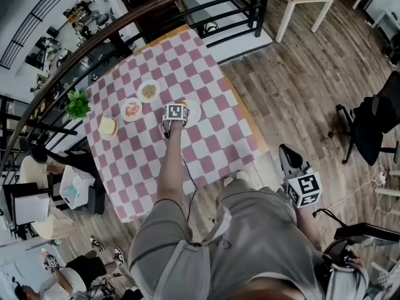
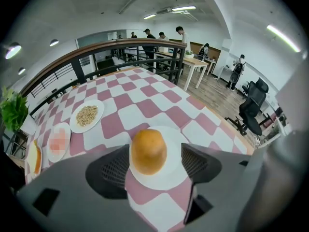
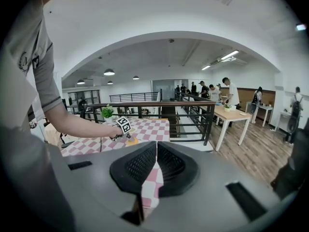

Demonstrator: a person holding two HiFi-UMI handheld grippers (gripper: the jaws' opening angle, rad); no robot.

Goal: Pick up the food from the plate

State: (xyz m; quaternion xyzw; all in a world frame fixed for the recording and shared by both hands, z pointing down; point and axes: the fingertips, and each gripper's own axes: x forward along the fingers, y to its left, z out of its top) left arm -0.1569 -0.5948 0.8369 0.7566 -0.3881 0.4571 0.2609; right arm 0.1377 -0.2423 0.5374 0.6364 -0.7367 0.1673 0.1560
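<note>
Checked table (image 2: 145, 105): a grain plate (image 2: 87, 116) and a pink-food plate (image 2: 59, 141) are sitting left of the white plate (image 2: 169, 177) bearing the orange bun (image 2: 148, 151). The left gripper (image 2: 154, 159) is hovering, jaws spread on either side of the bun, not pinching it. The right gripper (image 3: 157, 164), off the table, is holding its jaws pressed together, empty.

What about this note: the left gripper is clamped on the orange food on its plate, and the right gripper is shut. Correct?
Not clamped. The left gripper view shows the left gripper open, jaws either side of the orange food on its plate. The right gripper is shut.
</note>
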